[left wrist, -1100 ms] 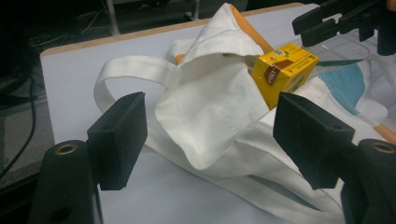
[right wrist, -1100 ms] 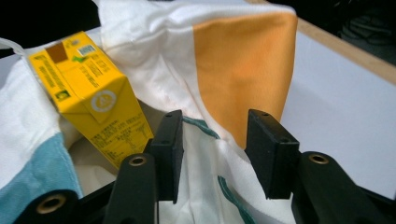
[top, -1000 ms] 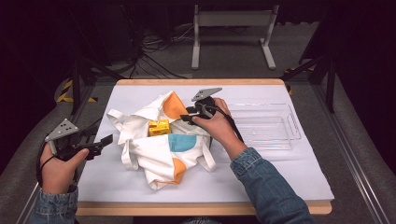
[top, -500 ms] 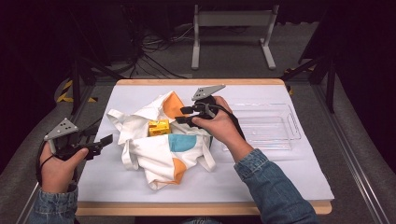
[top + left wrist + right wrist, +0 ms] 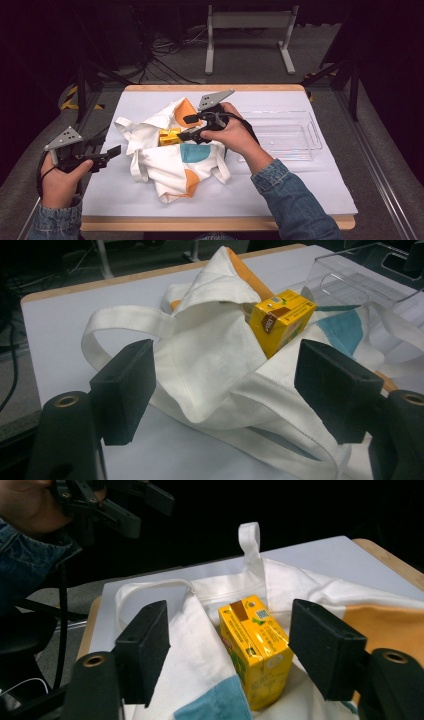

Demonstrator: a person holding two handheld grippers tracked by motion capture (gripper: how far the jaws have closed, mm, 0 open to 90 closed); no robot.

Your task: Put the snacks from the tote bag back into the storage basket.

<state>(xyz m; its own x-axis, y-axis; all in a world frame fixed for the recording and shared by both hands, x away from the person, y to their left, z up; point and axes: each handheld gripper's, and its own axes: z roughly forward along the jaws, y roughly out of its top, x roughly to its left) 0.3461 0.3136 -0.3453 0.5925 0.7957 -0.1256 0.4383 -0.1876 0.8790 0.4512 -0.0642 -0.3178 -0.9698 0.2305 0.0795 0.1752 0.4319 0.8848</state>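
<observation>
Right tool (image 5: 227, 650), boxy yellow carton (image 5: 255, 650), crumpled canvas bag (image 5: 170, 160)

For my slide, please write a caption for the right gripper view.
Open right gripper approaches a yellow carton in a white tote bag.

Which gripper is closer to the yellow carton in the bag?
The right gripper, open, jaws just beside the yellow carton in the white bag. The left gripper is open off the bag's left edge.
</observation>
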